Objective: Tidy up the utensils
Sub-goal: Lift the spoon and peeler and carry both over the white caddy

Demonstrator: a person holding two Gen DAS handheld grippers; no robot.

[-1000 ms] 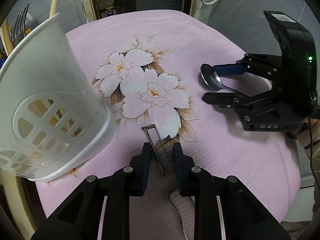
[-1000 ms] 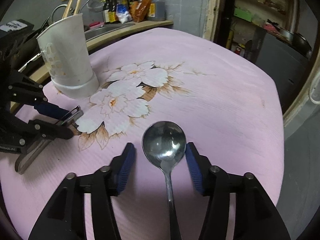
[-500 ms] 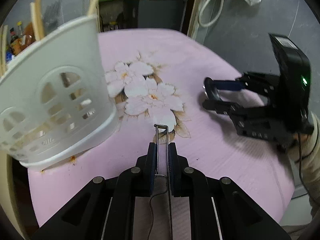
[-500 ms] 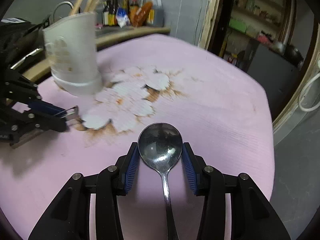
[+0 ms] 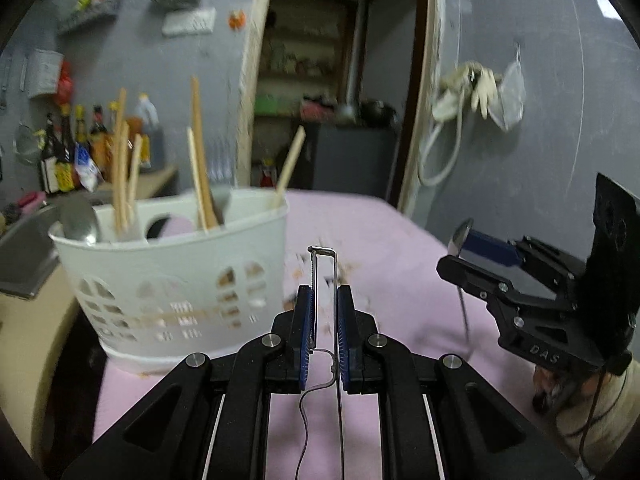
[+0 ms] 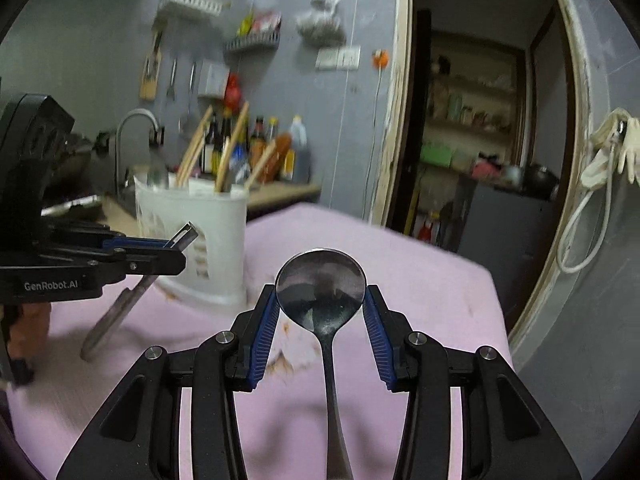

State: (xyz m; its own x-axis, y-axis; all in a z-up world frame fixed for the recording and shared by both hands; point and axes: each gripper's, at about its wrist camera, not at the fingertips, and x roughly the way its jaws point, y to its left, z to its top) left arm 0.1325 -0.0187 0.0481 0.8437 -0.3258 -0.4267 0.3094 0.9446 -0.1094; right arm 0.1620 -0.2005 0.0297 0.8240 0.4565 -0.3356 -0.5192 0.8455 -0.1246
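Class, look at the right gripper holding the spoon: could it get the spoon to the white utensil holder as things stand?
Probably yes. The right gripper grips the spoon by its bowl, lifted off the table. The white utensil holder stands open-topped, though the left gripper with its peeler hangs in front.

1 holder [image 5: 172,280], 1 peeler [image 5: 325,280], 2 spoons [image 6: 321,288], approx. 5 chopsticks [image 5: 120,168].

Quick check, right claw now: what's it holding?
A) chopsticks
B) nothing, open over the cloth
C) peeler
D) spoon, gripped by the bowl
D: in the right wrist view the spoon sits with its bowl pinched between the blue pads of the right claw, handle trailing back toward the camera, clear of the pink cloth.
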